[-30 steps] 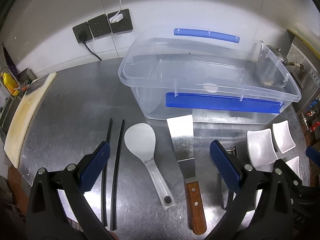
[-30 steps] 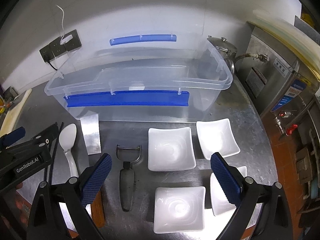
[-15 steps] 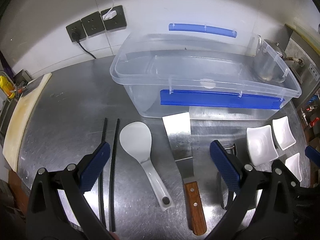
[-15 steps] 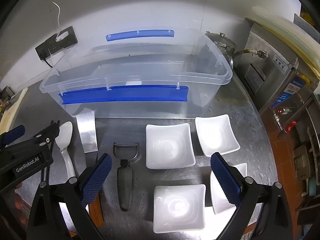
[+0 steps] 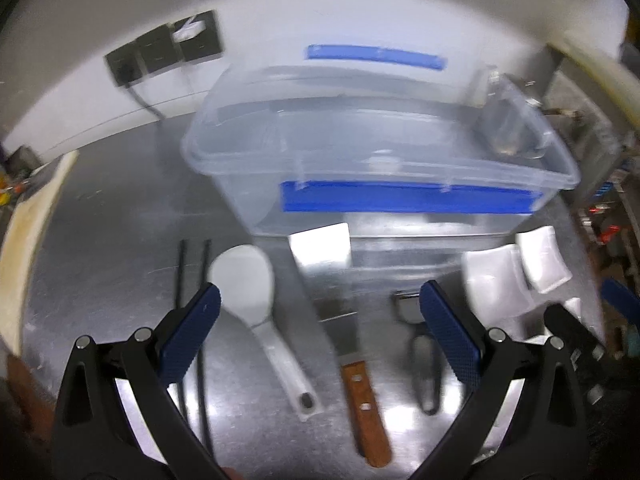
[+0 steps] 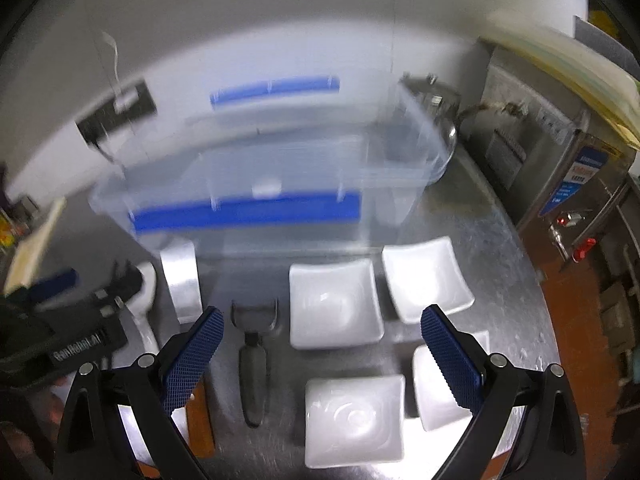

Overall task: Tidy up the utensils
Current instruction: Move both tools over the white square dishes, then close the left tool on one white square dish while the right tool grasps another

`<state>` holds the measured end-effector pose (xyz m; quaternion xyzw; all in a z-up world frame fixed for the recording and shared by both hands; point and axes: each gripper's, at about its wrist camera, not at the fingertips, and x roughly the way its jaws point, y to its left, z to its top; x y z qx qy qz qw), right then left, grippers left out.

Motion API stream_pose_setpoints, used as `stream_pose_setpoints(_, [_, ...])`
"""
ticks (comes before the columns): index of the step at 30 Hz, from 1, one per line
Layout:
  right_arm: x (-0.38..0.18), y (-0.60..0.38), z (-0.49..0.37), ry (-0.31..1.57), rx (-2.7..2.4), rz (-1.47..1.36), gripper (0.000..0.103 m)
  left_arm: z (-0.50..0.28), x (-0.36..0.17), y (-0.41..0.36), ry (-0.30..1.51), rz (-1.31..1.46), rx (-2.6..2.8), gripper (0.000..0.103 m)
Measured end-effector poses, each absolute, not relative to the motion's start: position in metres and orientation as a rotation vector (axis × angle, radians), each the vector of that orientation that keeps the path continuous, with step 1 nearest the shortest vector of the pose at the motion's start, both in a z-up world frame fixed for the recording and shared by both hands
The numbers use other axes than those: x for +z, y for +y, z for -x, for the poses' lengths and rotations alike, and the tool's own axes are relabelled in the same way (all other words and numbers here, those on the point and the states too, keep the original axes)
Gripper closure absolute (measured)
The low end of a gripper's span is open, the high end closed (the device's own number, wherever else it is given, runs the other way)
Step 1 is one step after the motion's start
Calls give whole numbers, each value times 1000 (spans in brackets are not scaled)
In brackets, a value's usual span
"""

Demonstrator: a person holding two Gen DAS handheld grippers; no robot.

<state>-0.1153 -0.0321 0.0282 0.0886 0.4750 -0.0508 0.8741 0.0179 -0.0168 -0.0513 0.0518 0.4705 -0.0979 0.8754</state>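
Note:
On the steel counter lie two black chopsticks (image 5: 192, 280), a white rice paddle (image 5: 256, 300), a metal spatula with a wooden handle (image 5: 340, 304) and a black peeler (image 6: 253, 360), in a row before a clear plastic bin with blue handles (image 5: 380, 168). My left gripper (image 5: 320, 332) is open and empty above the paddle and spatula. My right gripper (image 6: 320, 348) is open and empty above several white square dishes (image 6: 334, 304). The peeler (image 5: 424, 360) shows in the left wrist view too. Both views are blurred.
A cutting board (image 5: 24, 240) lies along the left edge. Wall sockets (image 5: 164, 52) with a cable are behind the bin. A metal kettle (image 6: 436, 108) and steel appliances (image 6: 560, 152) stand at the back right. The counter's right edge drops to a red floor (image 6: 576, 320).
Both grippers have moved, leaving the views blurred; the bin and utensils have shifted in both views. Both stay open and empty, and nothing on the counter has moved.

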Motion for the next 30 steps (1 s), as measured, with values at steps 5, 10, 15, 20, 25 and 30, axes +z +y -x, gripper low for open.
stream_pose_setpoints(5, [31, -80, 129, 1023, -56, -273, 5, -10, -49, -34, 982, -70, -369, 7])
stream_pose_setpoints(10, [18, -110, 144, 1012, -71, -197, 5, 5, -65, -70, 1019, -75, -445, 7])
stream_pose_setpoints(15, [-8, -161, 143, 1093, 22, -250, 21, 27, -78, -110, 1051, -75, -406, 7])
stream_pose_setpoints(20, [-34, -183, 150, 1205, 139, -206, 39, 43, -97, -132, 1138, -17, -398, 34])
stream_pose_setpoints(25, [-42, -179, 151, 1255, 300, -263, 37, 58, -112, -135, 1204, 2, -416, 41])
stream_pose_setpoints(30, [-47, -179, 152, 1272, 292, -291, 35, 56, -125, -129, 1255, 44, -464, 57])
